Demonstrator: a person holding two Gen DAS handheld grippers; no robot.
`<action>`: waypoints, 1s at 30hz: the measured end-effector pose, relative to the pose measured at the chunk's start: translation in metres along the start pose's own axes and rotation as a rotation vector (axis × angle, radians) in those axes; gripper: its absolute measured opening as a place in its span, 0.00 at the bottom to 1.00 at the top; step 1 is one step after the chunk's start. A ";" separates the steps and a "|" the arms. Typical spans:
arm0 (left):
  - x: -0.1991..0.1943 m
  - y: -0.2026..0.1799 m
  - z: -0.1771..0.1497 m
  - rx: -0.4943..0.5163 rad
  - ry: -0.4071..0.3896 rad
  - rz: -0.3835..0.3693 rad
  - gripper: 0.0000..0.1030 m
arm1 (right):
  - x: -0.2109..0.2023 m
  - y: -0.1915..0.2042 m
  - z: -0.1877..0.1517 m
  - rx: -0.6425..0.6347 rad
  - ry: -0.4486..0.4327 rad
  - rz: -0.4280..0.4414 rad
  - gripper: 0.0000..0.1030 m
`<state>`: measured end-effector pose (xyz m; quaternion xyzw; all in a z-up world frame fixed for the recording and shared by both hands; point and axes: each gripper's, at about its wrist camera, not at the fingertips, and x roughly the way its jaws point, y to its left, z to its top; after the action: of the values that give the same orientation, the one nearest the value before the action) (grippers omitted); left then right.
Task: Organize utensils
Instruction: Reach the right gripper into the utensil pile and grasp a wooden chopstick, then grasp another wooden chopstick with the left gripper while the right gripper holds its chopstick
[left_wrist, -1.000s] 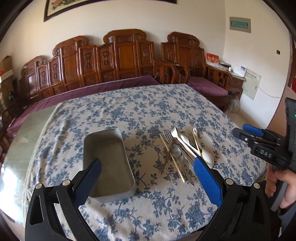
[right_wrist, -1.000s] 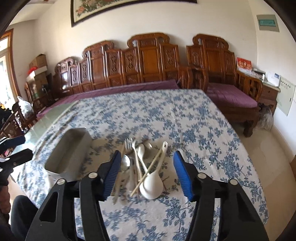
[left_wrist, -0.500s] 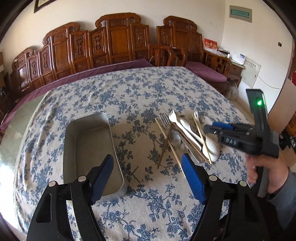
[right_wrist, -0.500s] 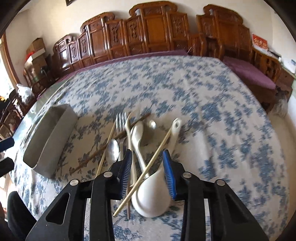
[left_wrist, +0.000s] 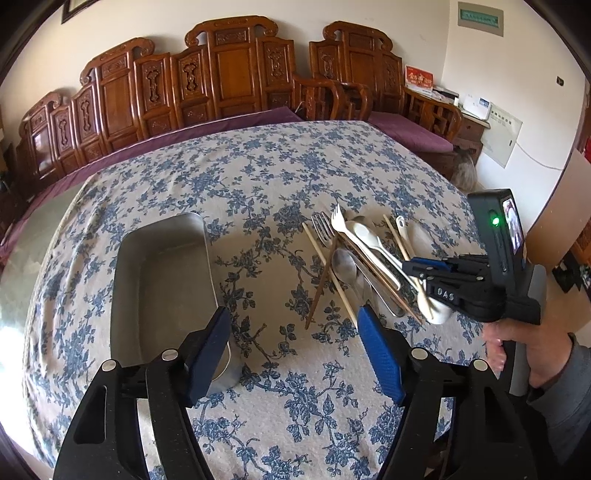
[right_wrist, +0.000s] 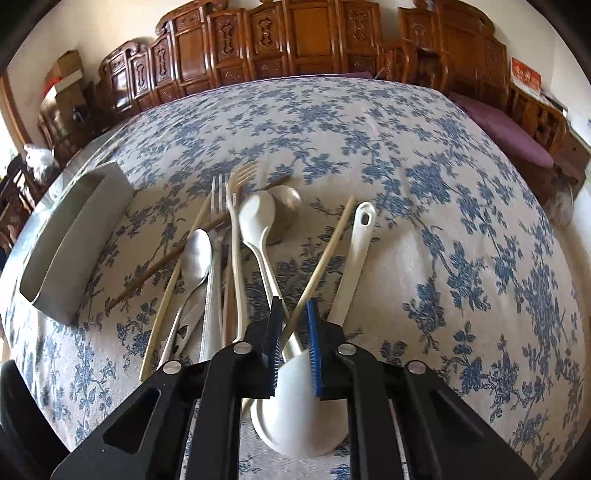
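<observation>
A pile of utensils (left_wrist: 354, 251) lies on the flowered tablecloth: metal fork (right_wrist: 218, 192), metal spoon (right_wrist: 197, 254), white plastic spoon (right_wrist: 256, 218), white ceramic soup spoon (right_wrist: 354, 258), light and dark chopsticks. My right gripper (right_wrist: 293, 317) is low over the soup spoon's bowl. Its jaws are closing, with a light chopstick (right_wrist: 325, 258) crossing the narrow gap and a sliver of space still on each side. My left gripper (left_wrist: 293, 350) hovers over bare cloth between the metal tray (left_wrist: 159, 266) and the pile. Its jaws are closing with nothing between them.
The tray (right_wrist: 74, 236) stands empty, left of the utensils. Carved wooden benches with purple cushions (left_wrist: 229, 74) line the far side of the table. A person's hand (left_wrist: 524, 350) holds the right gripper (left_wrist: 413, 267) at the table's right edge.
Both grippers have sunk toward the table. The right jaws have narrowed from wide to a slim gap around the light chopstick. The left jaws have narrowed somewhat.
</observation>
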<state>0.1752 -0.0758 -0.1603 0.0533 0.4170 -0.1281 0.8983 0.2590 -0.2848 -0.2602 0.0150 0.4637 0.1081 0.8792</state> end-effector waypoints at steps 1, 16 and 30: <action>0.002 -0.001 0.000 0.004 0.002 0.002 0.65 | -0.001 -0.002 0.000 0.006 -0.002 0.002 0.11; 0.064 -0.015 0.020 0.058 0.094 -0.008 0.48 | -0.025 -0.027 0.014 0.088 -0.113 0.066 0.06; 0.140 -0.020 0.028 0.074 0.240 -0.061 0.21 | -0.020 -0.034 0.024 0.107 -0.128 0.095 0.06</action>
<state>0.2769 -0.1269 -0.2490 0.0884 0.5181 -0.1633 0.8349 0.2734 -0.3208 -0.2344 0.0909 0.4105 0.1235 0.8989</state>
